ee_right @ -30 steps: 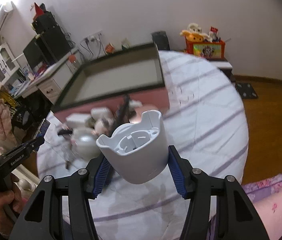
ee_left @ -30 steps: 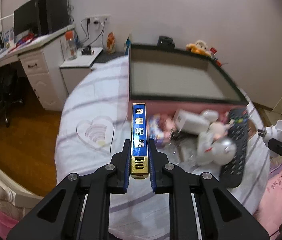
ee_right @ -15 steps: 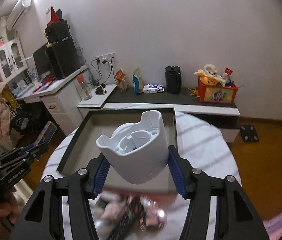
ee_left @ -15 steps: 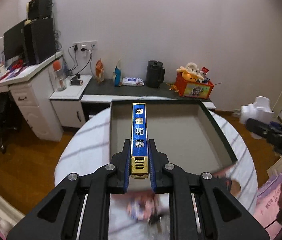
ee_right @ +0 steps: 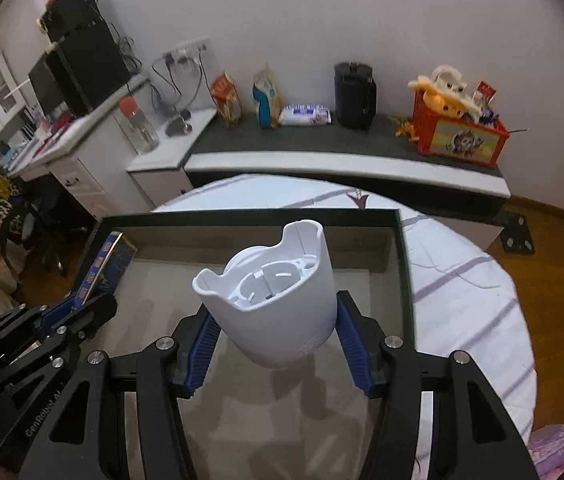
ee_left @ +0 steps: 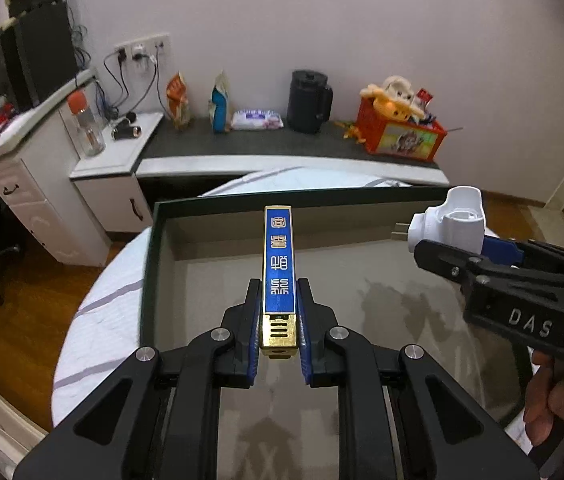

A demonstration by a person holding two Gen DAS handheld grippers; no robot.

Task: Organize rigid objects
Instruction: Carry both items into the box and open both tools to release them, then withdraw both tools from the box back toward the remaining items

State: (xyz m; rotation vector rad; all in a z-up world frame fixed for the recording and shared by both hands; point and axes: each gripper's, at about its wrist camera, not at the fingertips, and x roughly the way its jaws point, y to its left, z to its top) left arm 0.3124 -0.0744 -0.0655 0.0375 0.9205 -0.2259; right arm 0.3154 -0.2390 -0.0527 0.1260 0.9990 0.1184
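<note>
Blue-padded fingers of the left gripper are clamped narrow on a slim blue-and-gold box with gold characters down its face; the box points forward, held in the air over the left half of a shallow dark-rimmed tray. From the right wrist view that same box shows tilted near the tray's left wall, with the left gripper behind it. The right gripper has its ribbed blue fingers pressed against both sides of a white plastic cup-shaped housing, open end facing away, above the middle of the tray's beige floor. In the left wrist view this housing hangs over the tray's right rim in the right gripper. The tray lies on a round surface under a white striped cloth. Beyond, a dark shelf carries a black kettle and an orange toy crate.
</note>
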